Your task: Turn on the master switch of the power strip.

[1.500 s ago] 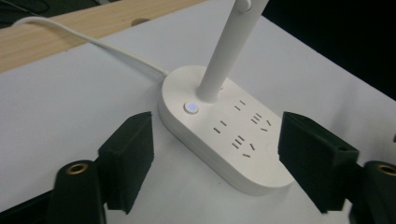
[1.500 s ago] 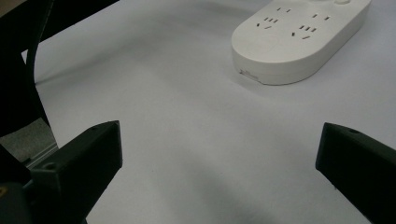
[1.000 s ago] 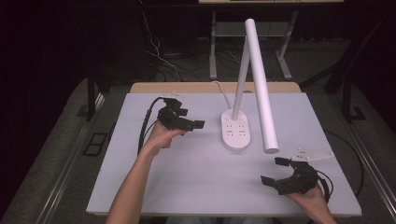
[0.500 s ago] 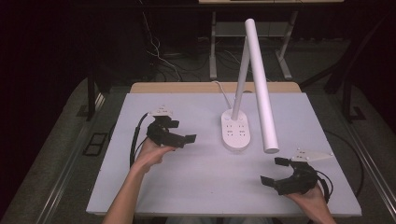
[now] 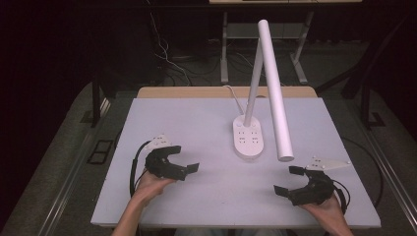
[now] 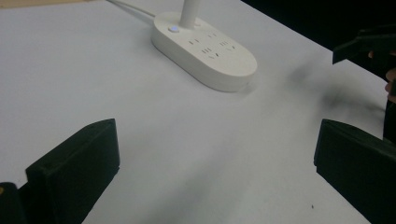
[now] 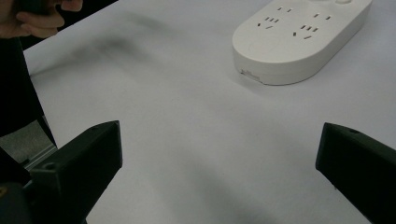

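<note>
Left gripper [image 5: 184, 158]: lower left of the high view, low over the white table [image 5: 182, 118], jaws spread wide with bare tabletop between them, clamped on nothing.
Right gripper [image 5: 288, 180]: lower right of the high view, near the table's front edge, jaws likewise wide apart and holding nothing.
Lamp base [image 5: 250, 139]: centre of the high view, just right of the middle, flat on the table; an oval white block with socket holes on top.
Lamp base against the left gripper: up and to the right of it, well apart; in the left gripper view the lamp base [image 6: 205, 49] sits in the upper middle of the frame, ahead of the open jaws, a small button lit near the stem.
Lamp base against the right gripper: up and to the left of it, apart; in the right gripper view the lamp base [image 7: 299, 37] lies in the upper right, beyond the jaws, untouched.
Lamp stem and head [image 5: 274, 93]: the stem rises from the base's far end, the long white tube slants down towards the lower right, its end hanging over the table between base and right gripper.
Cord [image 5: 235, 100]: white, running from the base towards the table's far edge.
</note>
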`<state>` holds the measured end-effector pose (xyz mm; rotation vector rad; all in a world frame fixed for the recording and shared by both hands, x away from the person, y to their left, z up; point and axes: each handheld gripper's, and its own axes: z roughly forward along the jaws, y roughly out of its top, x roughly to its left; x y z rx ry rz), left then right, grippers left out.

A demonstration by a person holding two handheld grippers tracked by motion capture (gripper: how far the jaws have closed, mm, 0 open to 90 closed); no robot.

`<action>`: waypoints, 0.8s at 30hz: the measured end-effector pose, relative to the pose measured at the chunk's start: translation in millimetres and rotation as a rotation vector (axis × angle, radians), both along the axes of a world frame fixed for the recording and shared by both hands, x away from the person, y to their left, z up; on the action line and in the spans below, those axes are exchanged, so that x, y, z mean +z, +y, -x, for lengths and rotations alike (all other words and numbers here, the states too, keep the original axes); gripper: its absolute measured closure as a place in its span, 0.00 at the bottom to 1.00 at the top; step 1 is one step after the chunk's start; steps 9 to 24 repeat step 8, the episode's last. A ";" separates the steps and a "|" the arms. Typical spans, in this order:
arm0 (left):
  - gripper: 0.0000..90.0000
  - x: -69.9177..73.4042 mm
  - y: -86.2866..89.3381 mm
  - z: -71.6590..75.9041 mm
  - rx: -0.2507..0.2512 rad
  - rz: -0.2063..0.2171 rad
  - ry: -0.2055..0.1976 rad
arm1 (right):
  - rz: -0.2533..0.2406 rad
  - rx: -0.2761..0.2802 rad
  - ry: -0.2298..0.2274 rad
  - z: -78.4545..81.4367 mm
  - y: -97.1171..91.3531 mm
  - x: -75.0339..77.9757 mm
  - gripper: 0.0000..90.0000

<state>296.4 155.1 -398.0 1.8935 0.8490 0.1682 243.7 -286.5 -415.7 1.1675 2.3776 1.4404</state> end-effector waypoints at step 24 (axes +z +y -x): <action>0.00 -14.0 8.4 16.0 0.012 0.004 0.001 | 0.003 -0.001 0.006 0.7 1.7 -0.2 0.00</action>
